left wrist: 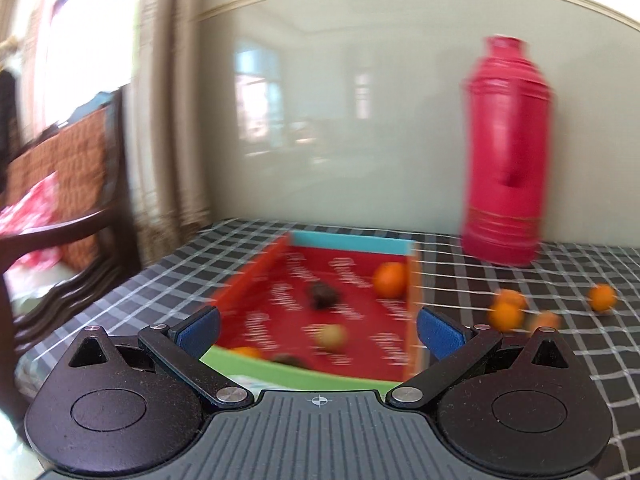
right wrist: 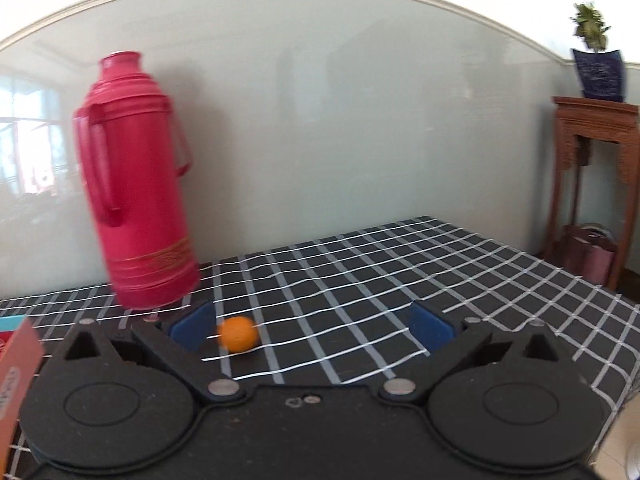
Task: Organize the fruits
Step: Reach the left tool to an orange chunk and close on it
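Wide open, left tool [left wrist: 318, 330], blue pads [left wrist: 200, 330] spread and gripping nothing, poised over the near green edge of a shallow red box [left wrist: 360, 320]. Ahead of it, inside that box: an orange [left wrist: 390, 279] up in the far right corner, a dark round fruit [left wrist: 323, 295] mid-floor, a pale yellowish fruit [left wrist: 332, 335] closer in, plus an orange sliver and another dark shape right at the near edge, too blurred to name. Off to the right, outside the box wall, loose oranges [left wrist: 506, 314] clustered on the checked tabletop [left wrist: 580, 344], with one more orange [left wrist: 602, 297] lying farther right, apart from the cluster. Tall red thermos flask [left wrist: 506, 152] upright beyond, against the wall.

Over to the right tool [right wrist: 312, 326]: also spread wide, holding nothing. Small orange [right wrist: 239, 334] sitting on the tabletop [right wrist: 360, 280] between the pads, just beside the left pad [right wrist: 192, 326] and well clear of the right one. Thermos flask [right wrist: 136, 176] standing ahead and to the left, corner of the box [right wrist: 18, 364] peeking in at far left.
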Tool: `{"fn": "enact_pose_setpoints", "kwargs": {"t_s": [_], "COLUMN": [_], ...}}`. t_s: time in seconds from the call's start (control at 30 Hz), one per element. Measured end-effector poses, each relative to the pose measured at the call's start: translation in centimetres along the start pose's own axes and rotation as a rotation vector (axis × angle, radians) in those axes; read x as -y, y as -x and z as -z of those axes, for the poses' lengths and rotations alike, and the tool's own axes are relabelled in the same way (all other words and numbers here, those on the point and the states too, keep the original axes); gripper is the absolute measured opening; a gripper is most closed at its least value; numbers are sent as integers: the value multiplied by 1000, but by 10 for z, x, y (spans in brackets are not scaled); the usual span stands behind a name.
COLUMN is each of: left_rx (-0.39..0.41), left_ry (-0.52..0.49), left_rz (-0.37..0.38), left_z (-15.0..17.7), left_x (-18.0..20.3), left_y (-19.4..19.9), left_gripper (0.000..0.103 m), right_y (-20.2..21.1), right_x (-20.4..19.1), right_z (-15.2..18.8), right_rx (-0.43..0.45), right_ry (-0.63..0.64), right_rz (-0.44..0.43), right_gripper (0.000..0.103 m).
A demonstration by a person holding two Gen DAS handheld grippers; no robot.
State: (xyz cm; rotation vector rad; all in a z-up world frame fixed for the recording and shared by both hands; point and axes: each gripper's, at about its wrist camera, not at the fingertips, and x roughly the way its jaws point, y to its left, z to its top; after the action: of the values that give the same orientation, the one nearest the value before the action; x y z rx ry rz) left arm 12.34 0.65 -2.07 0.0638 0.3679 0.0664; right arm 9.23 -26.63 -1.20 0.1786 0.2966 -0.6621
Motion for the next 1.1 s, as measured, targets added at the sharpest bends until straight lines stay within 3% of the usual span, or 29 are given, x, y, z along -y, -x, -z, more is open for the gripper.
{"fn": "enact_pose_setpoints", "kwargs": {"t_s": [0.27,0.5,0.57,0.63,1.1], "left_rx": [11,-34,-46,-65,-185], "left_ry": [-148,-162,-162,-166,-121], "left_rz": [172,283,290,298,304], "left_z": [4,2,3,4,8], "left_x": [75,128,142,154,190], "left_y": [0,-14,-21,-29,-77], "left_gripper": [103,103,102,87,71], "right_y": [-2,-1,-2,-4,-15], "right_x": [34,54,61,68,92], "right_z": [1,0,0,0,1], "right_rx": [-1,7,2,-2,-46], "right_ry": [-42,-56,-67,-76,-131], "right_rz": [69,91,96,106,104], "right_gripper": [97,97,97,97,97]}}
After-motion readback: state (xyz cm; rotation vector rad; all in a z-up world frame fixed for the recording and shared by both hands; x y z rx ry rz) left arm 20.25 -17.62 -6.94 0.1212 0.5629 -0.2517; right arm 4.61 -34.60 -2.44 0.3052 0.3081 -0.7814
